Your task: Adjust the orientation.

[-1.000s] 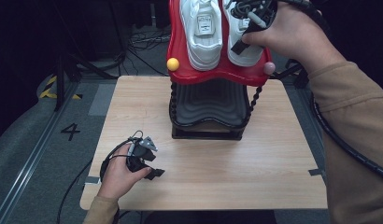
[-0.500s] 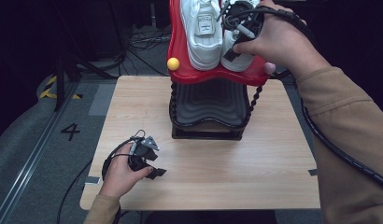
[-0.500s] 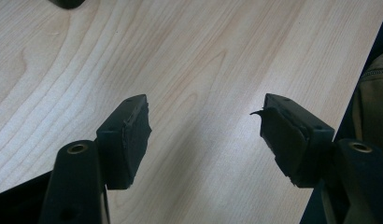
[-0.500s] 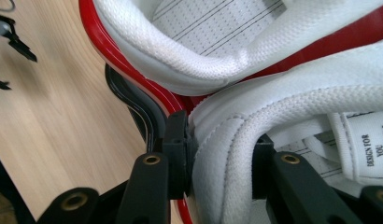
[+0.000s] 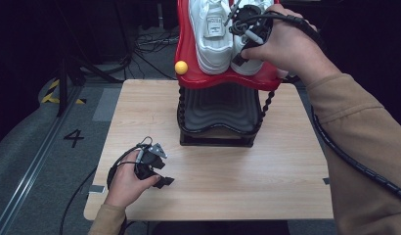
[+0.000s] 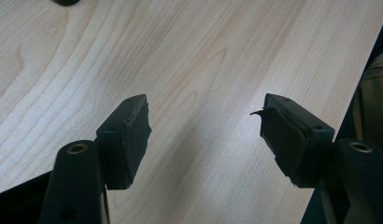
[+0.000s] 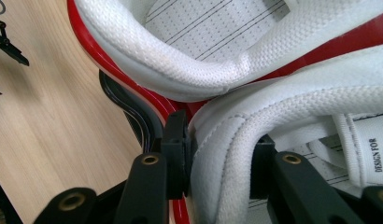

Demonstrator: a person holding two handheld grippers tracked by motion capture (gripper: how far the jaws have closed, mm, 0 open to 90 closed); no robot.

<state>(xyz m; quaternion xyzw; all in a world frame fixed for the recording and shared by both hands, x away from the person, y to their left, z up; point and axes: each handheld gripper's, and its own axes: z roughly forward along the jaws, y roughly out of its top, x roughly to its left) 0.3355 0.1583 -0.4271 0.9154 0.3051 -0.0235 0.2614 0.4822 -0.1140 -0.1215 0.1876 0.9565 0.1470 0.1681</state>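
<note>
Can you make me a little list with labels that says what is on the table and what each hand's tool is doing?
Table: light wooden table.
Stand: black ribbed stand carrying a red tray with a yellow ball at its corner.
Shoes: two white shoes side by side in the tray, left shoe, right shoe.
Right tool: jaws straddle the right shoe's padded heel collar, one inside, one outside; they have just been opening.
Left tool: open, nothing between its jaws, low over bare wood.

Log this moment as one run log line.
right gripper: jaws astride heel collar of right white sneaker, just been opening | left gripper: open over table | sneakers on red shelf
</note>
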